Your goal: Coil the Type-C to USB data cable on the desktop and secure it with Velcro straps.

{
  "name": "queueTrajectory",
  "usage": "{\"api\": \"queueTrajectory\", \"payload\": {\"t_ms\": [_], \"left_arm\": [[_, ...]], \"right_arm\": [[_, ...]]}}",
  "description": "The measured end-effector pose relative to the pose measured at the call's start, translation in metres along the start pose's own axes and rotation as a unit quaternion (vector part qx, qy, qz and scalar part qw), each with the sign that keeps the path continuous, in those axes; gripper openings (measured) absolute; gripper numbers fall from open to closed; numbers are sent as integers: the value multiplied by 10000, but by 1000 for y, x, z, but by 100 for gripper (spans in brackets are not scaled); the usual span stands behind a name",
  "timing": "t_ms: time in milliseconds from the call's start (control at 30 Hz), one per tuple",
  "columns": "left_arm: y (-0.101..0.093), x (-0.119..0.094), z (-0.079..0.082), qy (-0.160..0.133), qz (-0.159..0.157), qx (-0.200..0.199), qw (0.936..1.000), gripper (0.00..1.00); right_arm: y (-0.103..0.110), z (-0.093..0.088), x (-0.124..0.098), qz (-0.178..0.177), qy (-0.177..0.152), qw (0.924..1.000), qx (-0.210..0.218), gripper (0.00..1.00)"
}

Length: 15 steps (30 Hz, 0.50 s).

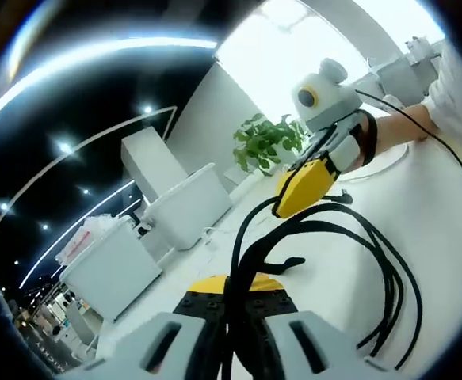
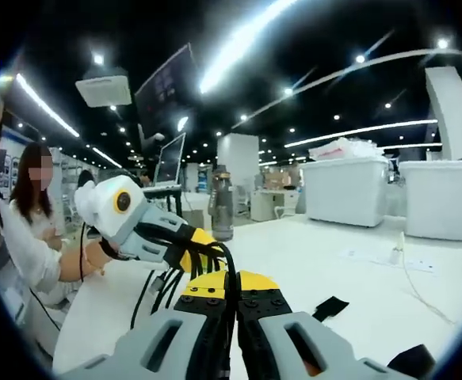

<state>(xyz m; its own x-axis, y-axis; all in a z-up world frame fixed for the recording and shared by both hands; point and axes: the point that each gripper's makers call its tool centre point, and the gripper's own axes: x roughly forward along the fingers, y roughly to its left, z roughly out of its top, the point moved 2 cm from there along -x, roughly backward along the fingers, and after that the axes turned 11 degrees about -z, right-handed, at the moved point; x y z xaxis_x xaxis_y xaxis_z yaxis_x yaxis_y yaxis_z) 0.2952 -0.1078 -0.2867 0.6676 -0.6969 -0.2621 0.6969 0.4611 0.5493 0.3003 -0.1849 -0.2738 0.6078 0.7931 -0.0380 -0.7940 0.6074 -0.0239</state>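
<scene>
Cable (image 1: 373, 261): black, looped | left tongs (image 1: 234, 305): clamped on it | right tongs (image 2: 232, 305): likewise

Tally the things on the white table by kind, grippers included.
Grippers: 2, left and right
Black cable: 1
Black strap: 1
White bins: 2
Bottle: 1
Total: 7

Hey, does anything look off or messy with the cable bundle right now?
The black cable is coiled but loose: its loops splay apart over the white desktop instead of lying tight. The Velcro strap hangs free with its end sticking out, not yet wrapped. Both the left claw and right claw pinch the bundle.
</scene>
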Motion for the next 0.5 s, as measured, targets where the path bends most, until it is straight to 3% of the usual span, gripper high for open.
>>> {"api": "queueTrajectory", "payload": {"t_ms": [133,233,300,400,500], "left_arm": [[-2,2,2,126,-39,-40,9999,6],[-1,2,3,234,-45,57,9997,4],[-2,4,5,322,-52,88,9994,4],[-3,13,10,438,-128,179,9988,4],[-10,26,18,473,-327,252,9980,4]], "right_arm": [[-6,6,-7,-234,-113,9992,-290,4],[-13,15,-19,-482,-186,9968,-616,14],[-9,16,-23,-558,-105,9916,-1165,20],[9,11,-20,-385,34,9883,-1476,25],[12,6,-14,-424,155,9807,-1901,29]]}}
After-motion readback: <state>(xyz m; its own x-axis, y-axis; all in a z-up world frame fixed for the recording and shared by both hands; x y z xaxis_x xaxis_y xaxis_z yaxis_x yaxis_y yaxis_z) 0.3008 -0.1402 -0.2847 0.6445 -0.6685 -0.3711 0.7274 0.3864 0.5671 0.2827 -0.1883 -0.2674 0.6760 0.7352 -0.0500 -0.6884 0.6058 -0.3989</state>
